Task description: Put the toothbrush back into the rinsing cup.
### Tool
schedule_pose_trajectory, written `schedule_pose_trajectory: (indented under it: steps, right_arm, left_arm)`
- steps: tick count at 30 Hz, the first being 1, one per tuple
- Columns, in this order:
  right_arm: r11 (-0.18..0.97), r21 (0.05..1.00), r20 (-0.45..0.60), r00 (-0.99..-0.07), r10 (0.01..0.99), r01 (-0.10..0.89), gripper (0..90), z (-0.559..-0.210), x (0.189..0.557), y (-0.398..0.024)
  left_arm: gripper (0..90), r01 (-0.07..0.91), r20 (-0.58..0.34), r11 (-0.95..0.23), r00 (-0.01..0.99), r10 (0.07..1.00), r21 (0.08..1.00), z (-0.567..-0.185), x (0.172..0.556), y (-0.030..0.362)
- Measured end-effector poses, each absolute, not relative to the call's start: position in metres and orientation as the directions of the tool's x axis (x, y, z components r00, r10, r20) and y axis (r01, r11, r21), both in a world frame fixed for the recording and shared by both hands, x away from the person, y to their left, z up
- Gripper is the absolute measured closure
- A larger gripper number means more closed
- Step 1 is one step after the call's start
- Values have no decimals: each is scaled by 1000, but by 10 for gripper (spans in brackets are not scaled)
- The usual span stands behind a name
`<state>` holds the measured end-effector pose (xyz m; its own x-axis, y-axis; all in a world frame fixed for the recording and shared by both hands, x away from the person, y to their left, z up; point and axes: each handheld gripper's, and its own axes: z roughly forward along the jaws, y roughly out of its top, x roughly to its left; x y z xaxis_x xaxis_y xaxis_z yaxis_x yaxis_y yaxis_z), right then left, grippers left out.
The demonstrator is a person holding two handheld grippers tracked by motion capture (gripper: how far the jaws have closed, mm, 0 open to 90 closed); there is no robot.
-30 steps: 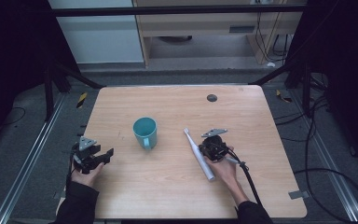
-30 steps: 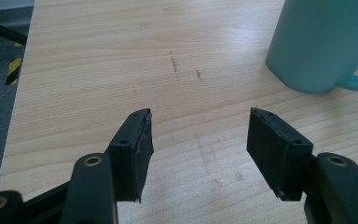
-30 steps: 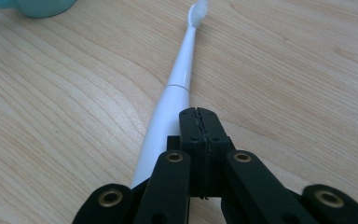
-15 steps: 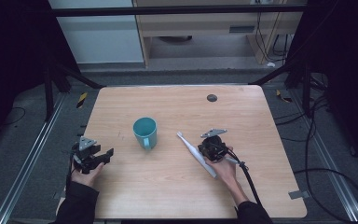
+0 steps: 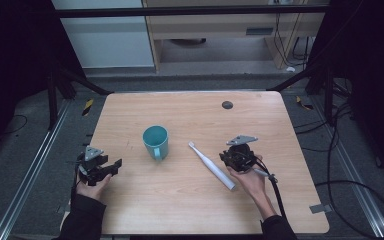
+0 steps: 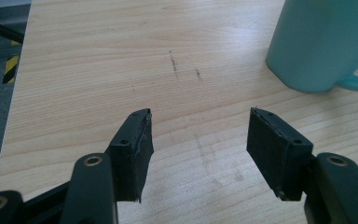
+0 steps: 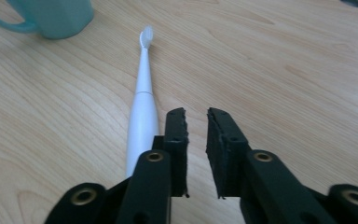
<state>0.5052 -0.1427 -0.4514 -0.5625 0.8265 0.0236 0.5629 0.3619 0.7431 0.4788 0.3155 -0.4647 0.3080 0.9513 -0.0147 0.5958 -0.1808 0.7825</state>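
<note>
Now the right hand-held gripper (image 5: 228, 159) sits over the counter (image 5: 190, 210) just beside the white toothbrush (image 5: 211, 165), apart from it. In the right gripper view its jaws stand a narrow gap apart with nothing between them, having just been opening, and the right hand-held gripper (image 7: 196, 122) has the toothbrush (image 7: 142, 114) lying flat on the wood immediately beside the outer face of one jaw. From there the handle runs forward along that jaw and past its tip, and the bristle head at the far end points toward the teal mug (image 7: 51, 16). Whether the handle brushes that jaw's outer face I cannot tell.

From above, the toothbrush lies slantwise, its thick handle end close under the right hand (image 5: 250, 182) and its head reaching away toward the teal mug (image 5: 155, 141), which stands upright well beyond the brush tip with its handle turned toward the person.

Meanwhile the left hand-held gripper (image 5: 107, 167) is held near the counter's edge, its jaws spread wide over bare wood and gripping nothing. In the left gripper view the left hand-held gripper (image 6: 198, 126) has the mug (image 6: 328, 44) ahead and off to one side, near but apart from the jaw tips.
</note>
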Motion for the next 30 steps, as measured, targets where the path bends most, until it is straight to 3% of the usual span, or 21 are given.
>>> schedule_pose_trajectory:
  steps: [5, 10, 16, 30]
  right_arm:
    - [353, 749, 26, -557, 830, 561, 594, -441, 495, -157]
    - [419, 704, -4, -586, 810, 574, 429, -428, 490, -165]
    - [465, 669, -31, -602, 798, 581, 323, -413, 487, -161]
    - [577, 535, -43, -662, 748, 617, 362, -412, 493, -131]
  left_arm:
    - [400, 597, -8, -188, 310, 951, 780, -465, 479, 316]
    - [399, 598, -4, -194, 314, 950, 778, -465, 479, 315]
    - [398, 600, -7, -192, 314, 949, 777, -466, 480, 315]
    - [397, 607, -7, -198, 318, 948, 769, -467, 481, 316]
